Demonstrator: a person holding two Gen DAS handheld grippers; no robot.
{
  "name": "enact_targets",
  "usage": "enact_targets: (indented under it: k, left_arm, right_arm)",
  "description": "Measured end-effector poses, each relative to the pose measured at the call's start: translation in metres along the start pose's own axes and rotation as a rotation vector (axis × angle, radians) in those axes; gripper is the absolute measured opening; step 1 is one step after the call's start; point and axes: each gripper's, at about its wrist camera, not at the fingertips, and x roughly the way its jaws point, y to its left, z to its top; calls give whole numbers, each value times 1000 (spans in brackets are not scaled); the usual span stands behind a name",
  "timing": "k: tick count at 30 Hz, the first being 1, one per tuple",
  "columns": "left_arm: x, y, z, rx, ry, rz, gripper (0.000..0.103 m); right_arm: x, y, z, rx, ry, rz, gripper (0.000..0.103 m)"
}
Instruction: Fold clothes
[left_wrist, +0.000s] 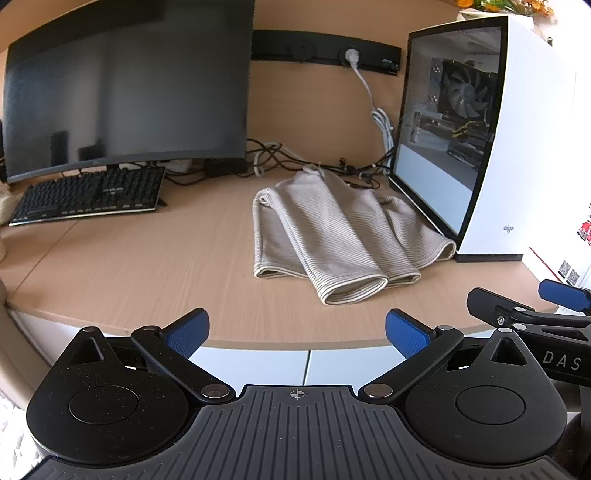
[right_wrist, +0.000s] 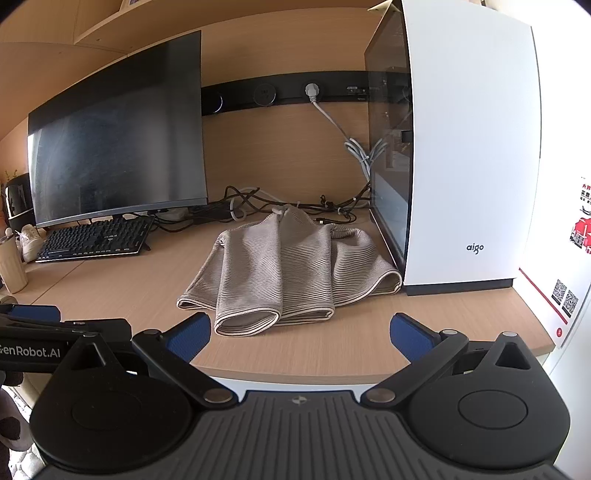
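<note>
A beige striped garment lies crumpled on the wooden desk, close to the white PC case. It also shows in the right wrist view. My left gripper is open and empty, held in front of the desk's near edge, short of the garment. My right gripper is open and empty too, just before the garment's near hem. The right gripper's fingers show at the right of the left wrist view. The left gripper's fingers show at the left of the right wrist view.
A white PC case with a glass side stands right of the garment. A dark monitor and black keyboard stand at the left. Cables lie behind the garment. A cup stands at far left.
</note>
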Motion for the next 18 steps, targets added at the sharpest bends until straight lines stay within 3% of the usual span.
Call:
enact_targets:
  k: [18]
  left_arm:
    - [12,1,6,7,21,6,103]
  right_arm:
    - [13,1,3,14,23,-1,103]
